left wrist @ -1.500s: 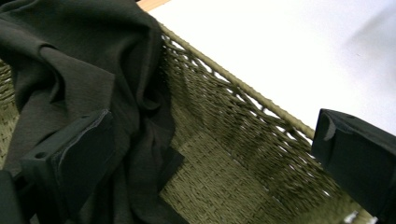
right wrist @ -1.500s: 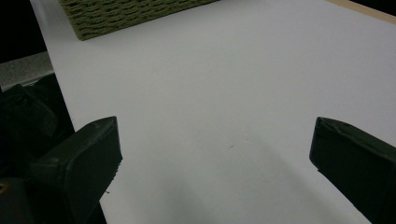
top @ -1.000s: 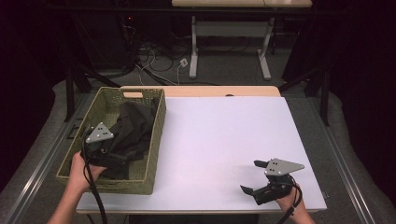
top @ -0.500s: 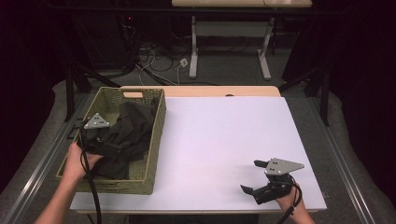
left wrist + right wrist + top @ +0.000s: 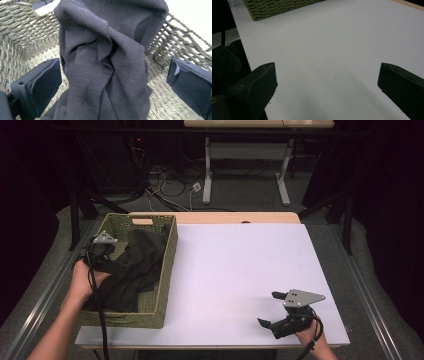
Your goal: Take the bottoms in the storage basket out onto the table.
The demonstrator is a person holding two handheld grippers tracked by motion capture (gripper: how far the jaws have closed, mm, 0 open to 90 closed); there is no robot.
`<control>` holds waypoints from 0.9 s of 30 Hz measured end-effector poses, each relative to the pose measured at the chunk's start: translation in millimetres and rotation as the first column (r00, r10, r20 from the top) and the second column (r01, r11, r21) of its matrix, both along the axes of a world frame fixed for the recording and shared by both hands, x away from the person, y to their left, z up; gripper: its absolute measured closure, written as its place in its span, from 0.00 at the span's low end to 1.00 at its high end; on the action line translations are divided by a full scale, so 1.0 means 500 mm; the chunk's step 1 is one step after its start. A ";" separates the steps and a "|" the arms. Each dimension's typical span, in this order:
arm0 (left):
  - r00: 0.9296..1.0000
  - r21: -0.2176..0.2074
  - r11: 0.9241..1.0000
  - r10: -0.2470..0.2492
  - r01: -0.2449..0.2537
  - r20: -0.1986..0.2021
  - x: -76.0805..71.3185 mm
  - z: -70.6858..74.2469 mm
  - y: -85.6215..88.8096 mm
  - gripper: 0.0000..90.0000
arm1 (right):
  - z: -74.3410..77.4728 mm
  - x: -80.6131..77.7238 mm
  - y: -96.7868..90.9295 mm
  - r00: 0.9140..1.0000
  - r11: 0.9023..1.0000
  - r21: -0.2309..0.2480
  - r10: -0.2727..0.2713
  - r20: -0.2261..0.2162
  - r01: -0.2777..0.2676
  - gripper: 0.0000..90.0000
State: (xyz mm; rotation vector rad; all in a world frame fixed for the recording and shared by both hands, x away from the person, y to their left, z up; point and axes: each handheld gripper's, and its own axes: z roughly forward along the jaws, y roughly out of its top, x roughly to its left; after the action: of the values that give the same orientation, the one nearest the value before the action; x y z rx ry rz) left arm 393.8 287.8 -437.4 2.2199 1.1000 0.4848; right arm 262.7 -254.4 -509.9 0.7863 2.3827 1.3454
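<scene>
White table (image 5: 235,270) bears a basket (image 5: 165,270) (dark cloth (image 5: 132,270) inside); both grippers' fingers spread.

One camera sits high over my side of the table (image 5: 235,270), looking forward and down at the whole top and the floor beyond. The one on my left gripper (image 5: 110,87) peers close into the basket (image 5: 22,37) at the dark cloth (image 5: 105,62), both also seen from above. My right gripper's (image 5: 324,85) camera skims low across the table toward the basket's near corner
</scene>
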 end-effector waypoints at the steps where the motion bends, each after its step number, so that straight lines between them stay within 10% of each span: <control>1: 1.000 -0.004 1.000 0.004 -0.004 -0.001 0.004 -0.003 -0.002 0.00 | 0.000 0.000 0.000 1.000 1.000 0.000 0.001 0.000 -0.001 0.02; 27: 0.990 0.100 0.995 0.003 0.011 -0.140 0.076 -0.075 -0.031 0.00 | 0.000 0.000 -0.001 1.000 1.000 0.010 0.023 0.001 -0.023 0.03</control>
State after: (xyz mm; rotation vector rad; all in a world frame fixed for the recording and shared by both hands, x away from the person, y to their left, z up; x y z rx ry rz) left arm 431.9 272.1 -474.8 2.3737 1.1659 0.3957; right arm 262.5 -254.7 -509.9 0.7631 2.3929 1.3677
